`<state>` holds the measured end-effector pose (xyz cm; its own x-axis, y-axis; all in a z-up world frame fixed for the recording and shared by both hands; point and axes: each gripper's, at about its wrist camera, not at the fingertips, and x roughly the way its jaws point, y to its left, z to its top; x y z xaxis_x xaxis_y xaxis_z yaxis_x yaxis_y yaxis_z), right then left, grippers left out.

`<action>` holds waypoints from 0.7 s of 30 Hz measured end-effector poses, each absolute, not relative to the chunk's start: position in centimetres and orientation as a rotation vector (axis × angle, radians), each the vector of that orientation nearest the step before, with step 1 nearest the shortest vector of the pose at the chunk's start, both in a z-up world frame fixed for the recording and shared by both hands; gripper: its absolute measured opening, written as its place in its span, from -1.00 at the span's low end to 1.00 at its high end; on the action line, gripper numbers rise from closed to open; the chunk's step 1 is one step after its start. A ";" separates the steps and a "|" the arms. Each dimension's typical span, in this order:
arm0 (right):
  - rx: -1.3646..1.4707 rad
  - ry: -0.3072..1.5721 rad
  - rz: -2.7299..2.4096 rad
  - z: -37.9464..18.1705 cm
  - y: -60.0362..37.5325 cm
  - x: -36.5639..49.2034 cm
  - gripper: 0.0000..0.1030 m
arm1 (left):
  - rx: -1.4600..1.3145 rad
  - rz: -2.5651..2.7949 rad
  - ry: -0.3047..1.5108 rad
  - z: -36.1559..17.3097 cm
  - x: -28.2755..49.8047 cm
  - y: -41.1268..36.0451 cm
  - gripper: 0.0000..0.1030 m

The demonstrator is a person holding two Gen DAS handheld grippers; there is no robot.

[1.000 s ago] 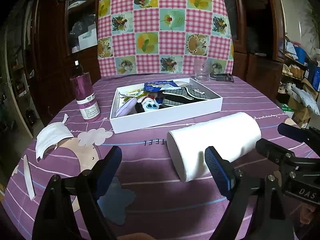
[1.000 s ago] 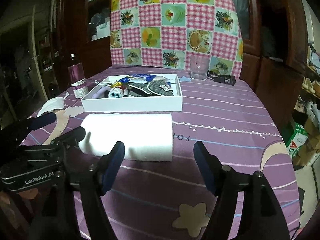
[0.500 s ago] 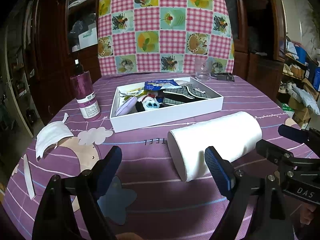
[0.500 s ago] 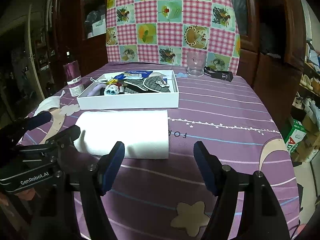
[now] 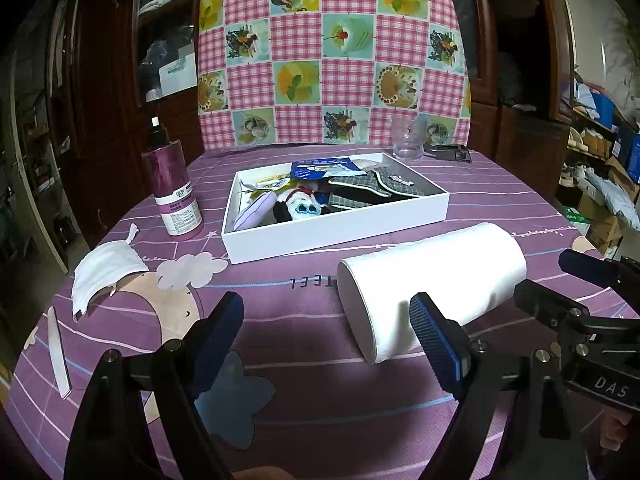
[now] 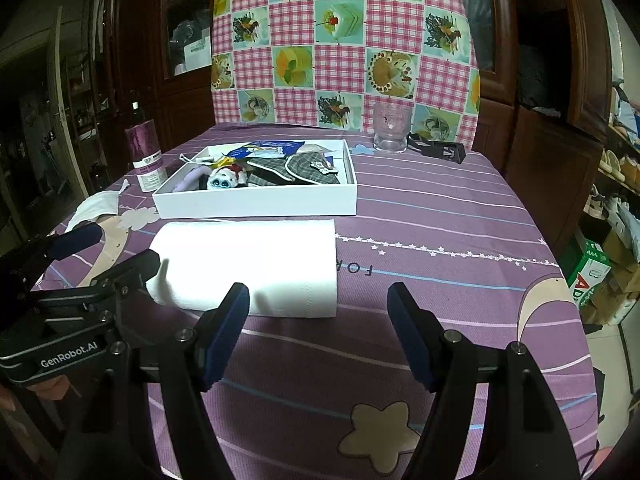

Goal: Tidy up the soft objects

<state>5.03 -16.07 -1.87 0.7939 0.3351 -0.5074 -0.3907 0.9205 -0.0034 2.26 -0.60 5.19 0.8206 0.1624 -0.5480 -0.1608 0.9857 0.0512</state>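
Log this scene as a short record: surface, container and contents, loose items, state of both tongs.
surface: table under a purple tablecloth
container: white tray, open top
contents: plaid garment, small plush toy, lilac pouch, blue packet
loose soft items: paper towel roll lying on its side in front of the tray; white face mask at the left edge
other items: purple bottle, clear glass
left tongs: open, holding nothing
right tongs: open, holding nothing

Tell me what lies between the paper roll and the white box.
Only bare purple tablecloth separates paper roll from white box, clearest in the right wrist view.
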 end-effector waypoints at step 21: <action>-0.111 0.524 0.392 -1.9 -16.1 5.0 0.40 | -0.001 0.175 0.586 5.1 2.2 -0.3 0.66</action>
<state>5.04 -16.07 -1.89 0.7937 0.3360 -0.5070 -0.3922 0.9199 -0.0043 2.24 -0.34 5.12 0.8189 0.1644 -0.5499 -0.1649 0.9851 0.0489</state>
